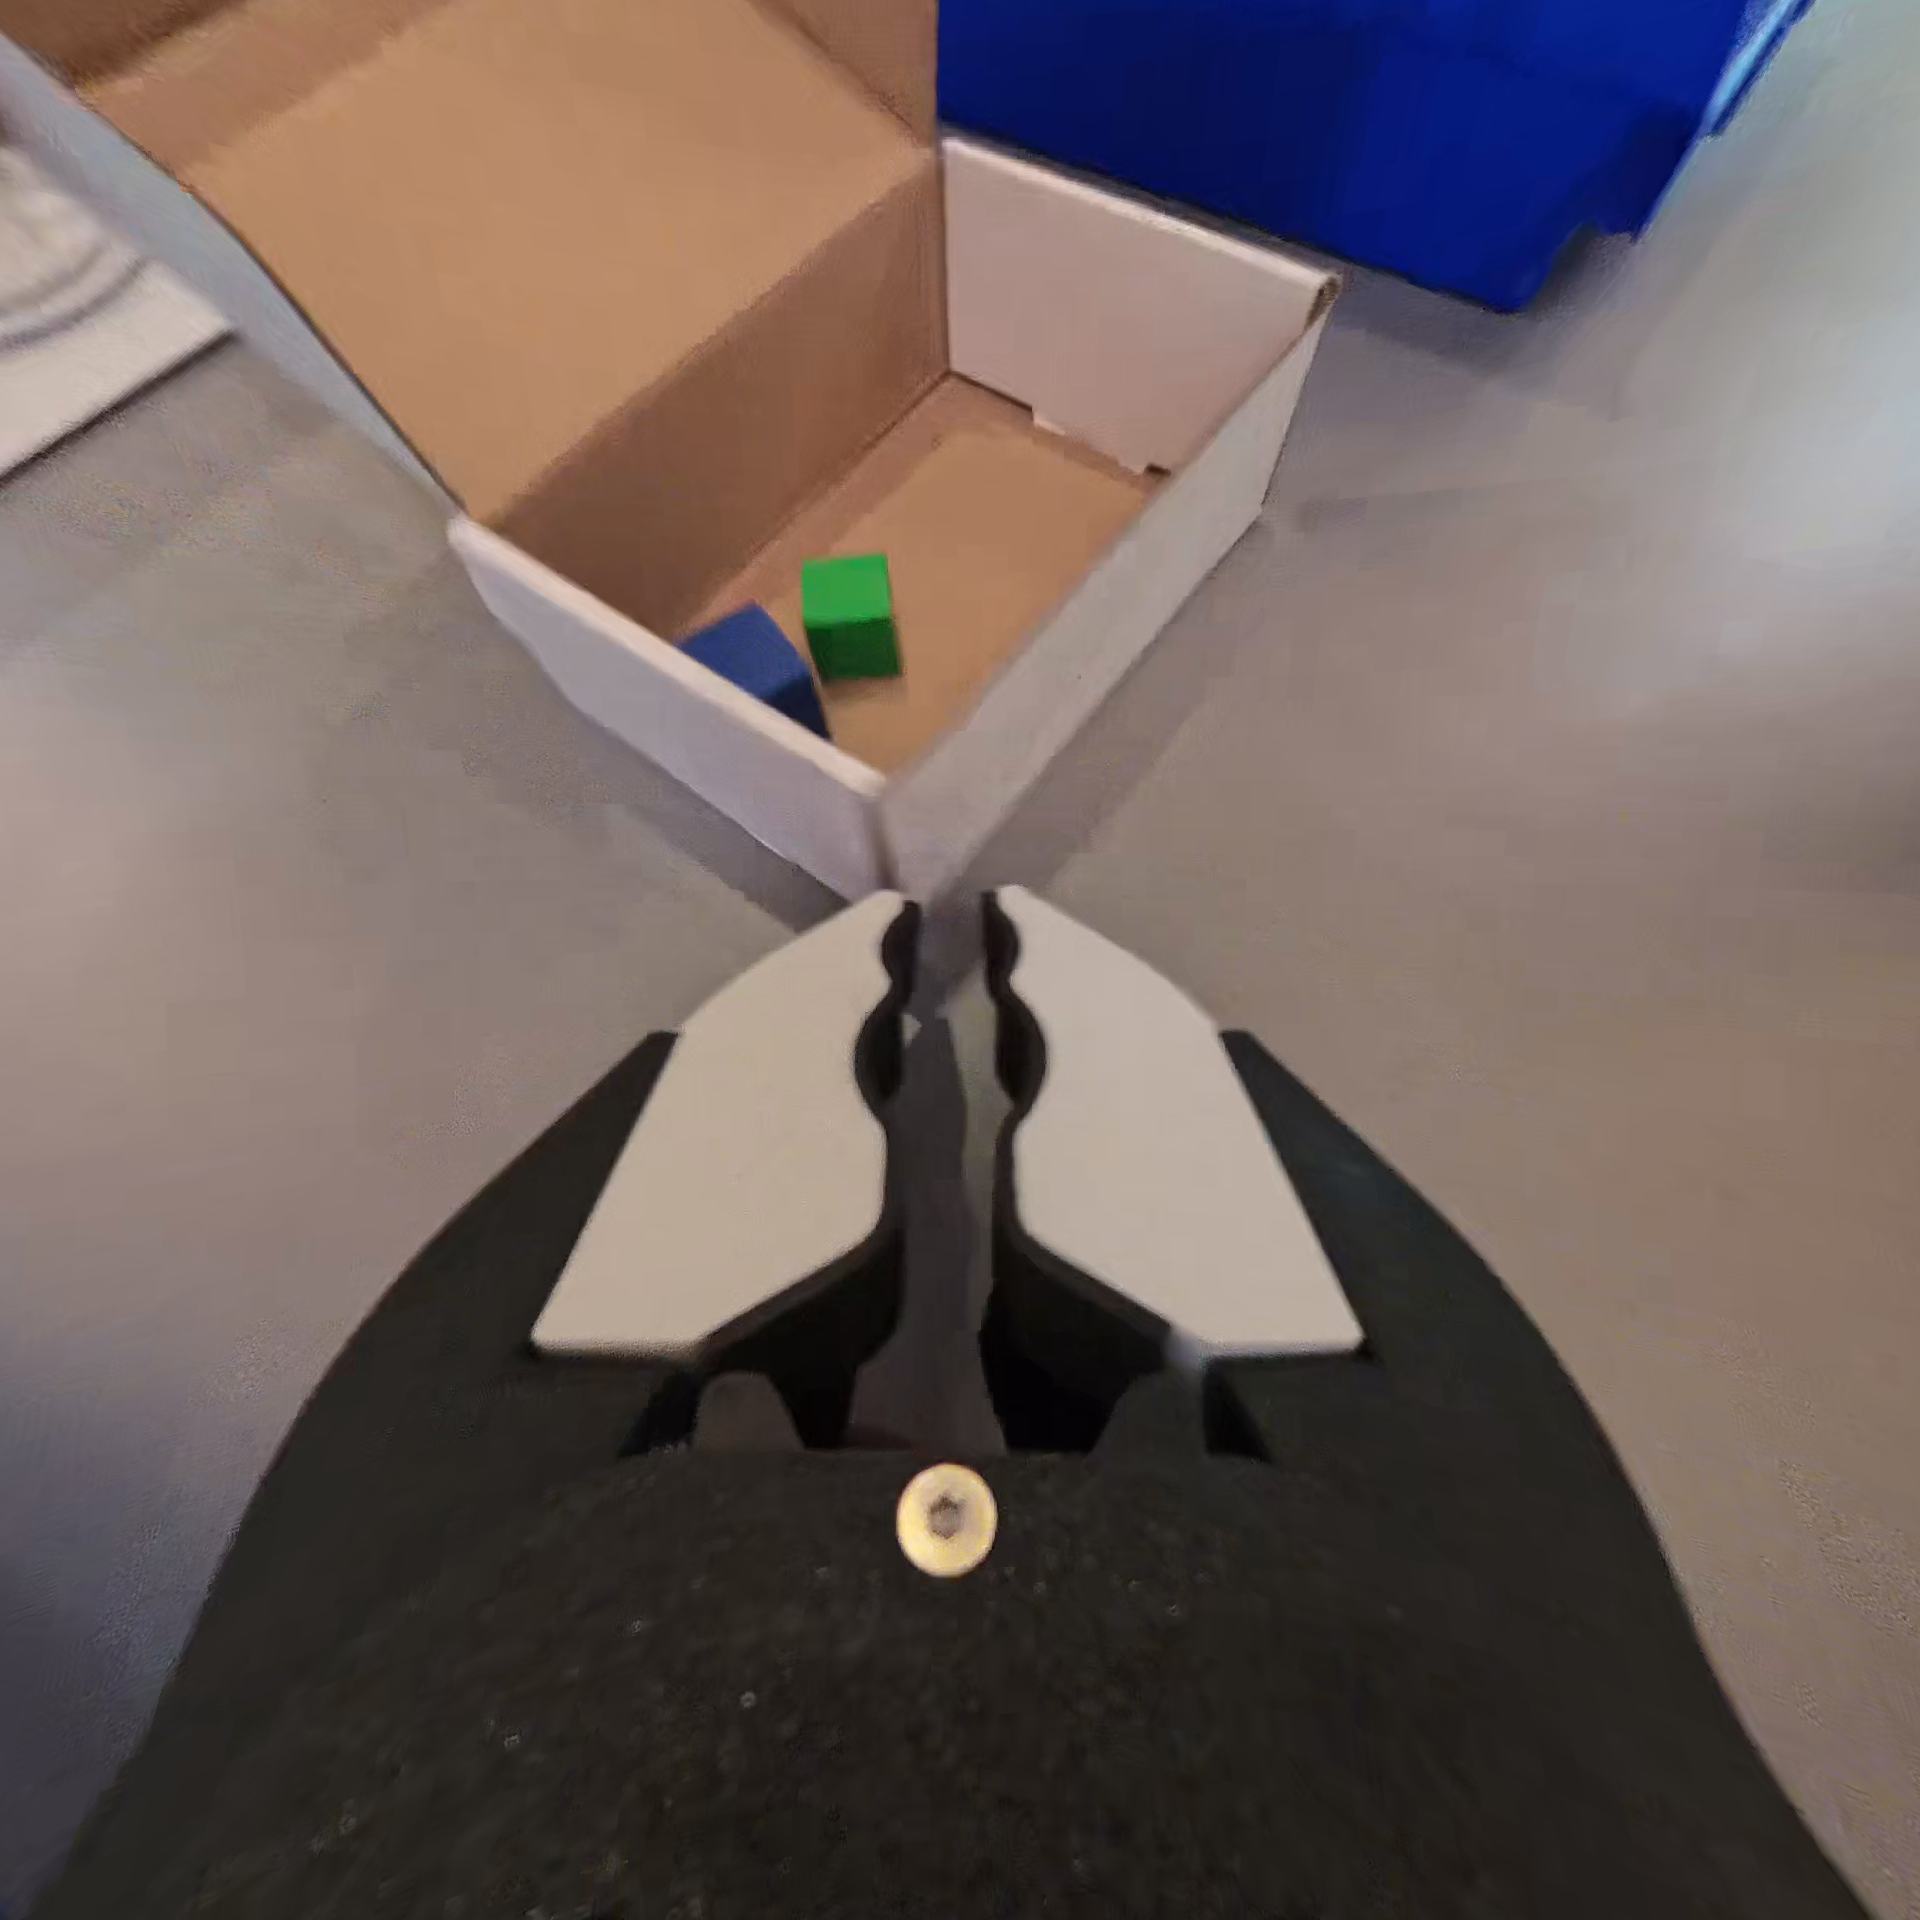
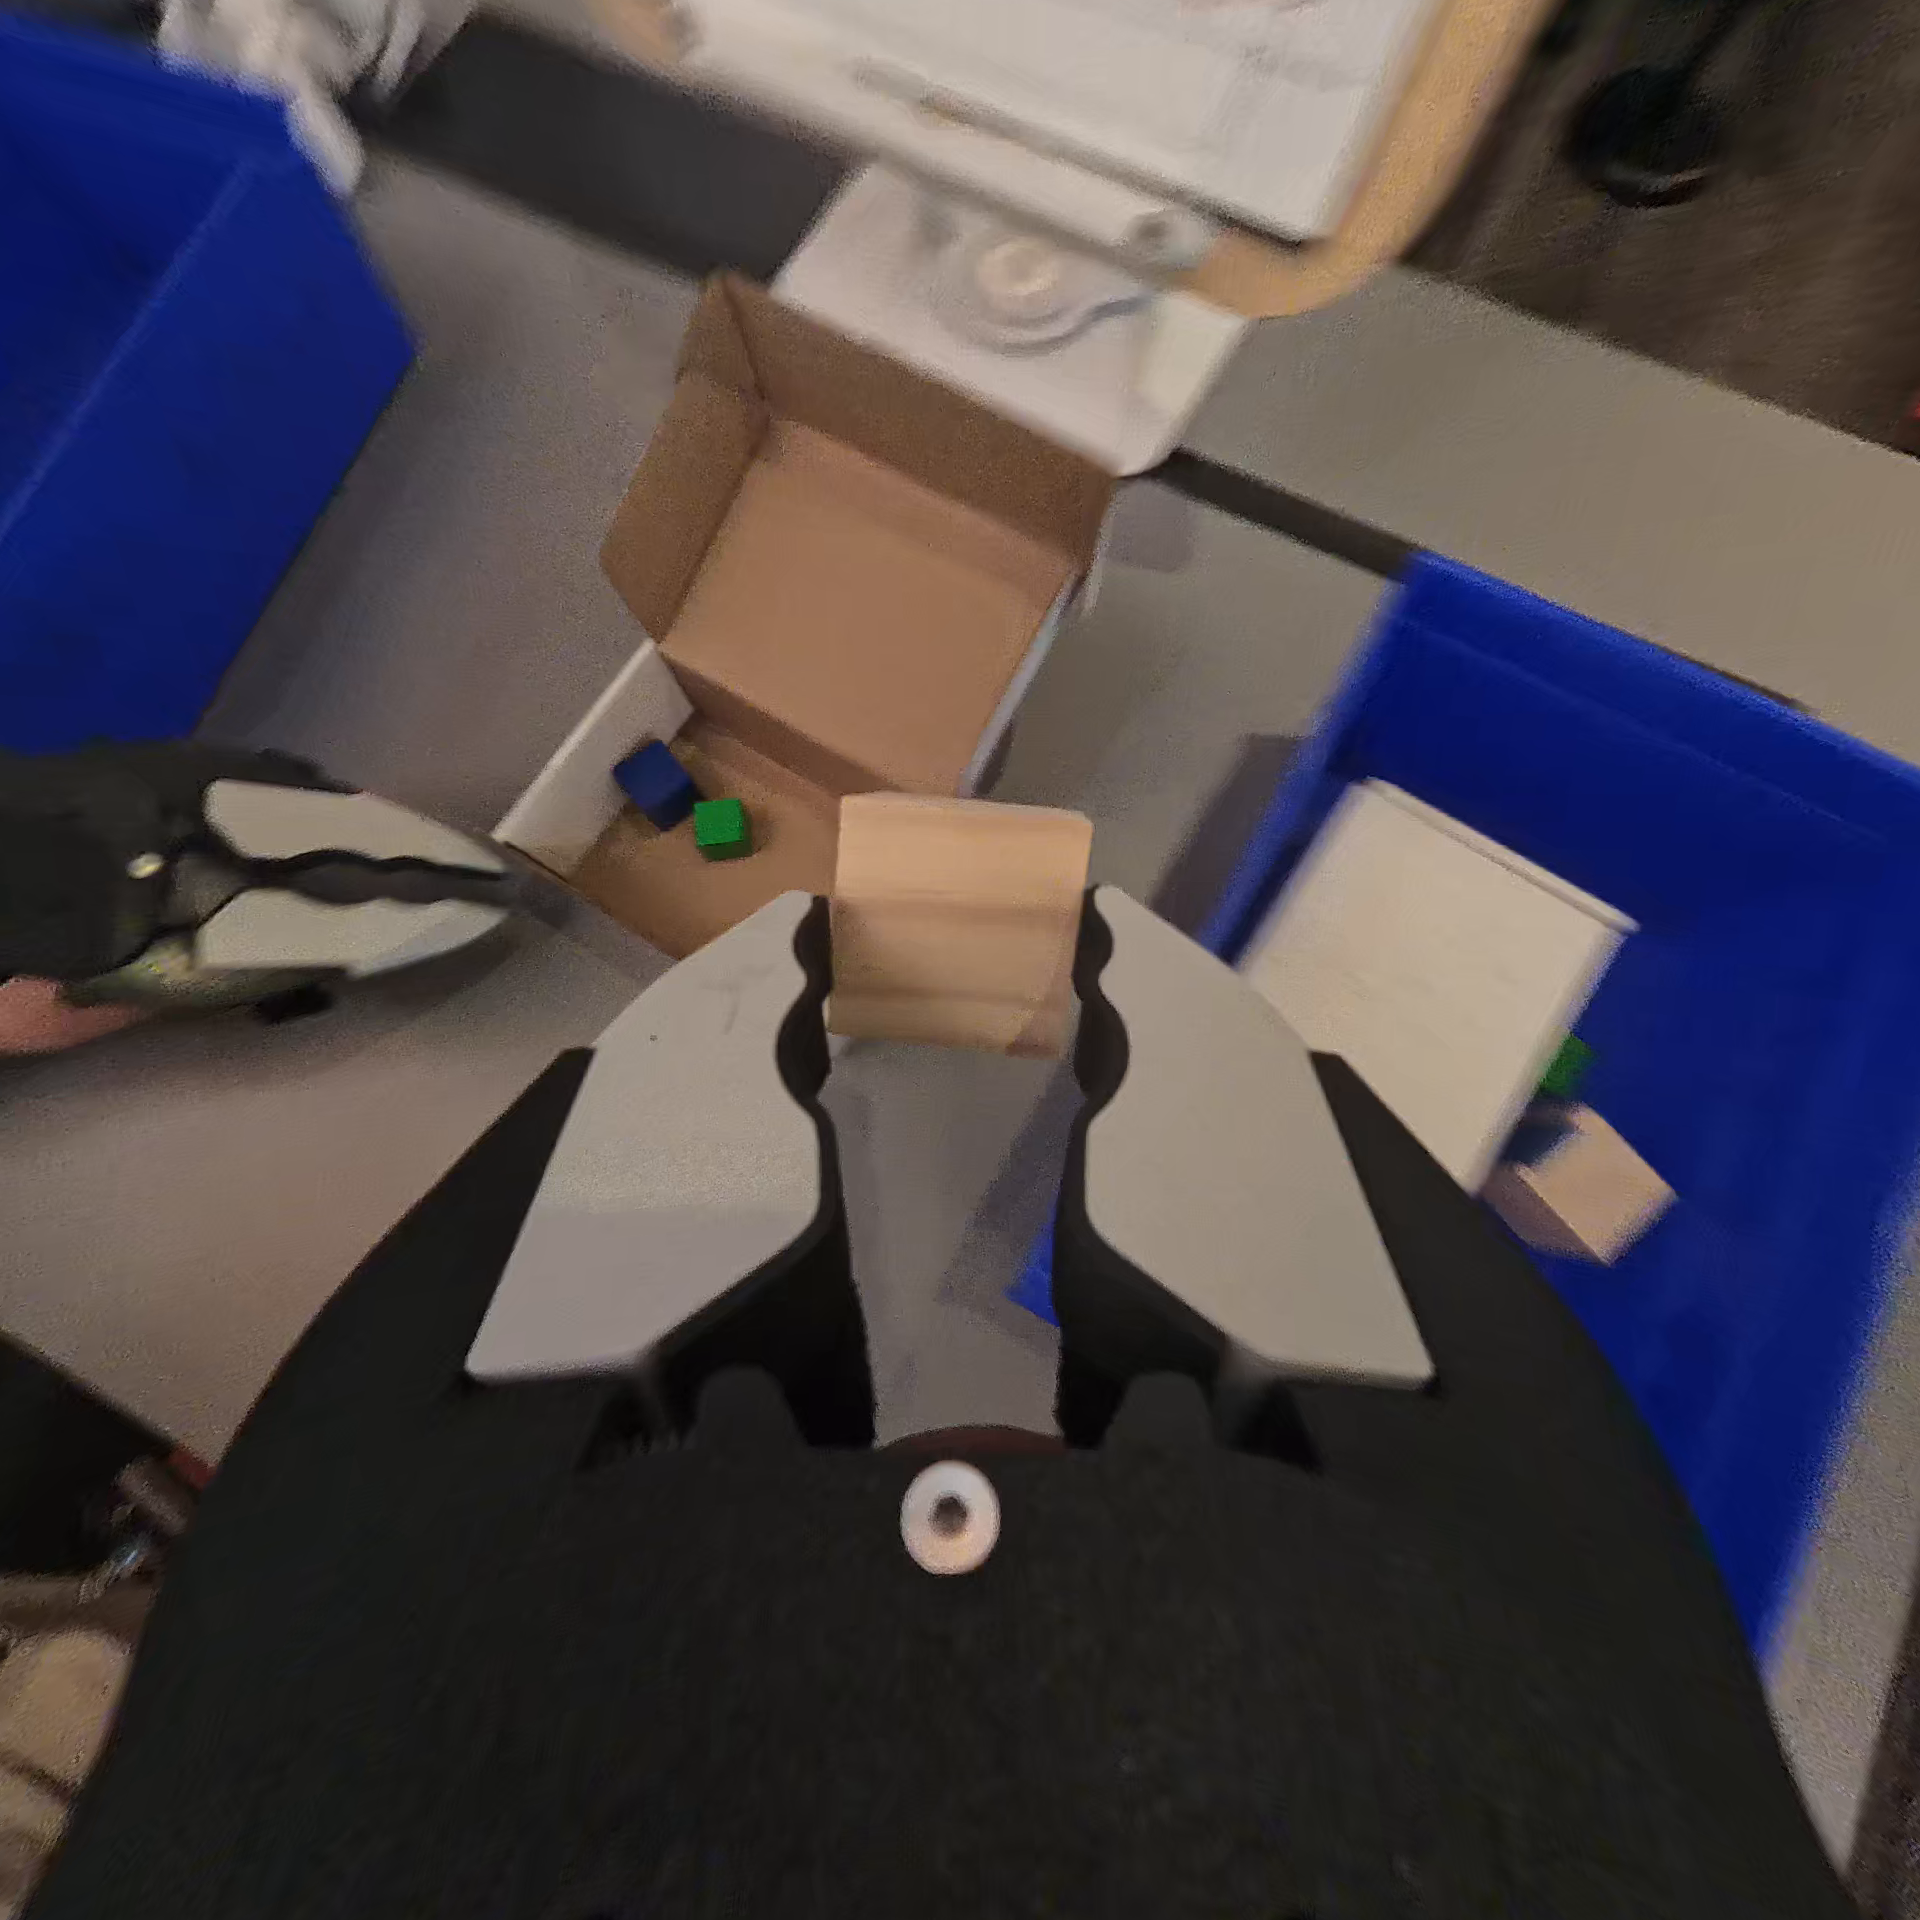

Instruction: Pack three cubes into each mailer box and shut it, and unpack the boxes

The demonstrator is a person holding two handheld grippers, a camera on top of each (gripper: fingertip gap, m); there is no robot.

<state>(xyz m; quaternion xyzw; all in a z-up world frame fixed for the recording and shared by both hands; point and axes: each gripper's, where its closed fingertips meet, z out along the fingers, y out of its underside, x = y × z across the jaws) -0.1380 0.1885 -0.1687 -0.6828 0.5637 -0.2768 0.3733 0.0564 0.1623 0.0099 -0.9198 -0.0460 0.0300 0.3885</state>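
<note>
Item: open mailer box [image 2: 862, 582] on the grey tabletop [image 2: 312, 1143], lid raised at its far side; long axis runs from about 7 to 1 o'clock in the right wrist view. Contents: blue cube [image 2: 655, 781] and green cube [image 2: 721, 827], just beside each other near the box's 7 o'clock end wall; the rest of the floor is bare. Held item: wooden cube [image 2: 958, 935], clamped between the fingers of our right tool [image 2: 958, 971], carried above the tabletop. Bearing: the box opening lies at roughly 11 o'clock from this cube, near; we judge the third cube goes forward and slightly left, onto the bare floor at the box's near side. Left tool [image 1: 951, 914]: fingers drawn nearly together on nothing, tips just beside the box's near corner, at 9 o'clock in the right view; whether they touch the card we cannot tell. The right tool holds the load and is the nearer to the drop. Surroundings: blue bins [image 2: 1621, 935] left and right; the right one holds a white box [image 2: 1434, 956] and loose cubes [image 2: 1579, 1195].
</note>
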